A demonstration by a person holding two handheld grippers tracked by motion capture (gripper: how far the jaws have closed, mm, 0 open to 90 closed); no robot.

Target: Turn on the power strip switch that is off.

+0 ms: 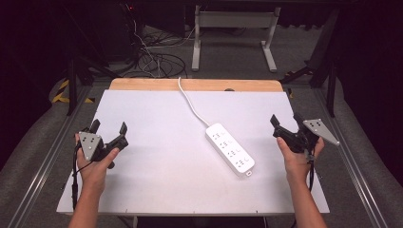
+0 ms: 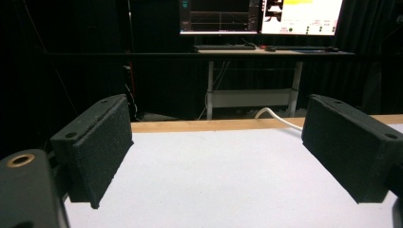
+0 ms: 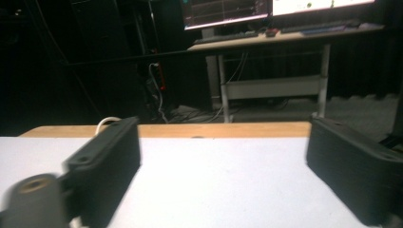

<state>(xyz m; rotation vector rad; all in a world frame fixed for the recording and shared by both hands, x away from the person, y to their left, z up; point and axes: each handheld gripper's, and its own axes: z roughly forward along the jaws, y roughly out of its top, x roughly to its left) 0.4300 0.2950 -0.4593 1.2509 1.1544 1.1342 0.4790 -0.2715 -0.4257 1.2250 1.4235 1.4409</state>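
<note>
A white power strip (image 1: 230, 148) lies slantwise on the white table top (image 1: 152, 114), right of the middle. Its white cable (image 1: 190, 104) runs off over the far wooden edge. My left gripper (image 1: 110, 126) is held low over the table's left side, open, with nothing between its jaws. My right gripper (image 1: 286, 118) is held over the right side, a hand's width to the right of the strip, open and empty. In the left gripper view the left gripper (image 2: 216, 156) has wide-apart pads over bare table, with the cable (image 2: 275, 116) beyond. The right gripper (image 3: 223, 171) looks the same in its own view.
A strip of bare wood (image 1: 199, 84) forms the table's far edge. Beyond it stand a white desk frame (image 1: 233, 21) and loose floor cables (image 1: 157, 61). Monitors (image 2: 259, 16) glow on that desk. Metal rails (image 1: 351, 161) run along both sides of the table.
</note>
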